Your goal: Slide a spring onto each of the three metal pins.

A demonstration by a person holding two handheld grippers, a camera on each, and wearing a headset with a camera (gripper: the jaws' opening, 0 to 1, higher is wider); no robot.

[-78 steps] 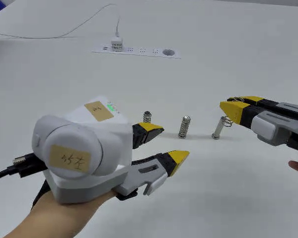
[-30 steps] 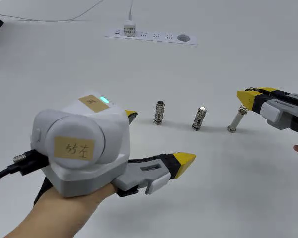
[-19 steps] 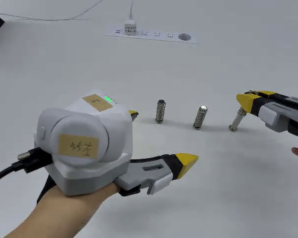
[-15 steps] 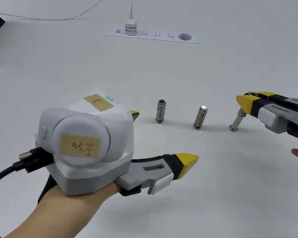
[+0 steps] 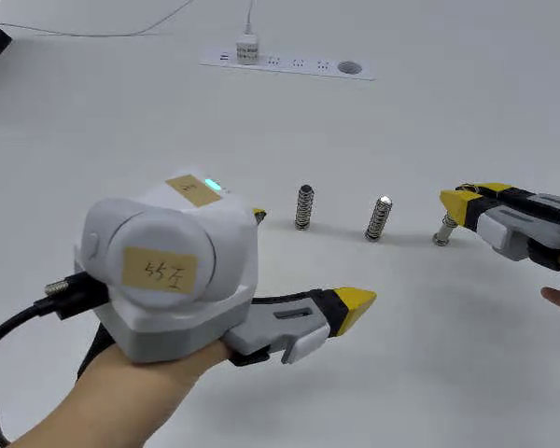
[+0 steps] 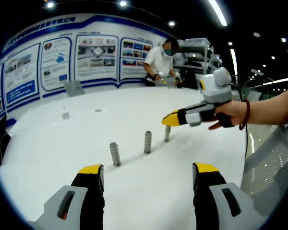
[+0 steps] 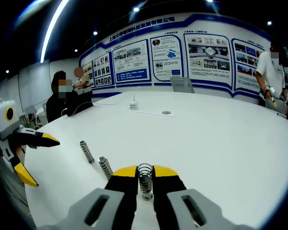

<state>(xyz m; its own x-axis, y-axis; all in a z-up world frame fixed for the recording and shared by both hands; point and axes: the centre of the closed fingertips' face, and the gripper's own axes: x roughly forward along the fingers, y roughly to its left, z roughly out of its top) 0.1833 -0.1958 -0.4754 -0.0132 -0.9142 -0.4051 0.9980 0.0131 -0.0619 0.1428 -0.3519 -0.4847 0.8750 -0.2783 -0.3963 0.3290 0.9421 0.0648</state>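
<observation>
- table (image 5: 448, 112): white; I count three metal pins standing in a row on it.
- middle pin (image 5: 378, 217): upright, sleeved with a spring.
- left pin (image 5: 304, 206): left of the middle pin, likewise sleeved.
- right pin (image 5: 441, 232): right of the middle pin, with the third spring (image 7: 145, 176) around its upper part.
- right gripper (image 5: 457, 202): right of the middle pin; I have it clamped on the third spring.
- left gripper (image 5: 308, 259): nearer me than the middle pin, jaws wide apart, holding nothing.
- power strip (image 5: 289, 64): far beyond the middle pin, one charger plugged in.
</observation>
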